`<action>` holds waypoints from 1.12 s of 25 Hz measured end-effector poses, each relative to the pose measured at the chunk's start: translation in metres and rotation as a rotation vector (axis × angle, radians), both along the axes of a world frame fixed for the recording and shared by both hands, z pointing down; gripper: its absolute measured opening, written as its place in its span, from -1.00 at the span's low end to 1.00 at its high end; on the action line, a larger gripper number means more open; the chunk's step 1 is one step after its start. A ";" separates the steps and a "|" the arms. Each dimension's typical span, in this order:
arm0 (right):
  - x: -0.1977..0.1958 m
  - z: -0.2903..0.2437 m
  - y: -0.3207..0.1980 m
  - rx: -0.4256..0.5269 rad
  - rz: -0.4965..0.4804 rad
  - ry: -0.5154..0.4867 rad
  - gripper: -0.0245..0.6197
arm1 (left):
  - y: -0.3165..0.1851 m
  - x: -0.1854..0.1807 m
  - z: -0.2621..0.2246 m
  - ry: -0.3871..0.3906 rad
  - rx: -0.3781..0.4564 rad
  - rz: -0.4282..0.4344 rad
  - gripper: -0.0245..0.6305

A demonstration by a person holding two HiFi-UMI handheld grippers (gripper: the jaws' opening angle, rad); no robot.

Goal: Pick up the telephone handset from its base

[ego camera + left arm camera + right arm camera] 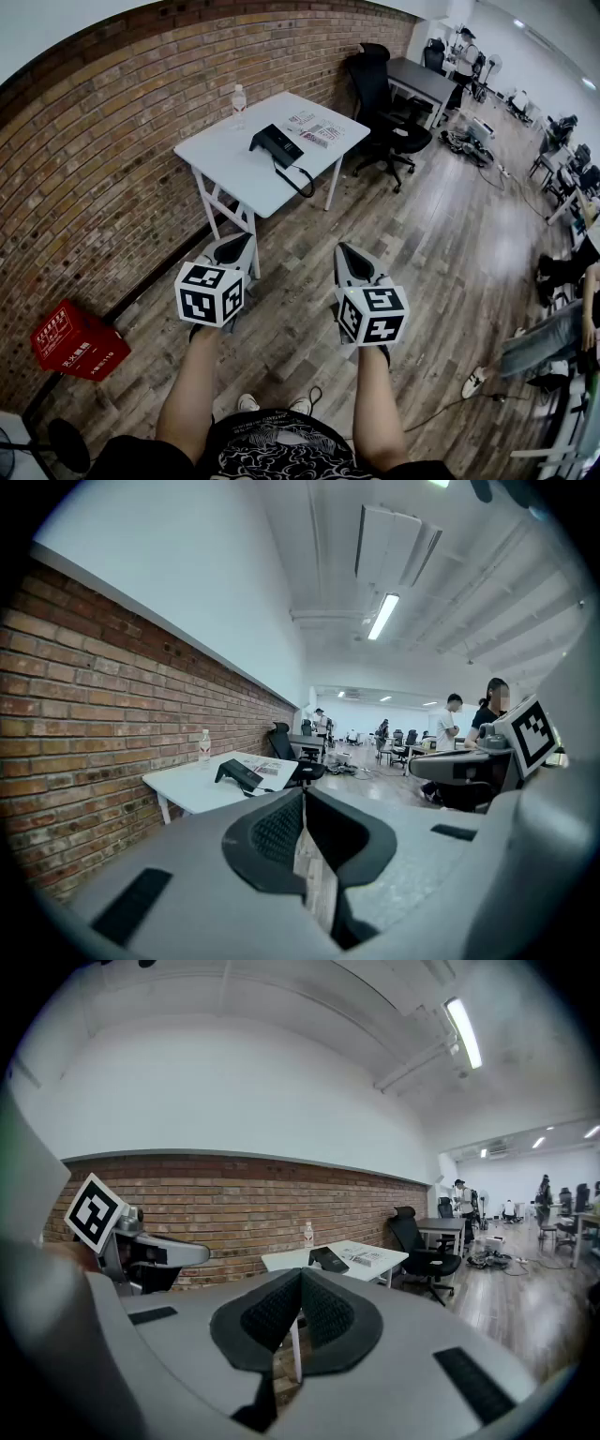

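Brick wall (103, 178): fills the left of the head view.
Table (225, 155): white, upper centre, against the wall.
Left gripper (234, 246): lower centre, jaws together, nothing between them.
Right gripper (349, 255): beside it, jaws together, nothing held.
Telephone (277, 143): black, on the table, well apart from both grippers.
Bottle (239, 98): on the table's far corner.
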State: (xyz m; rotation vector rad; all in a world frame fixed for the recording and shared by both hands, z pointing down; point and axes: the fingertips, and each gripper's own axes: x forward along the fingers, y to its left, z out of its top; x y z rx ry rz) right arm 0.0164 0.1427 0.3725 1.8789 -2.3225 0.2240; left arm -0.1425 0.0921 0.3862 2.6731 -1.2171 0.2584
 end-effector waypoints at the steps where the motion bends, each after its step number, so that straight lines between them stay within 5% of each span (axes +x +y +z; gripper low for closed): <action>1: 0.001 0.001 0.000 -0.002 -0.005 0.000 -0.92 | 0.000 0.003 0.000 -0.001 -0.001 0.002 -0.87; 19: 0.050 0.013 -0.014 -0.005 -0.085 -0.018 -0.92 | -0.011 0.069 0.011 -0.003 -0.029 -0.016 -0.87; 28: 0.061 0.025 -0.066 -0.024 -0.100 -0.009 -0.92 | -0.061 0.083 0.029 0.006 -0.060 -0.014 -0.81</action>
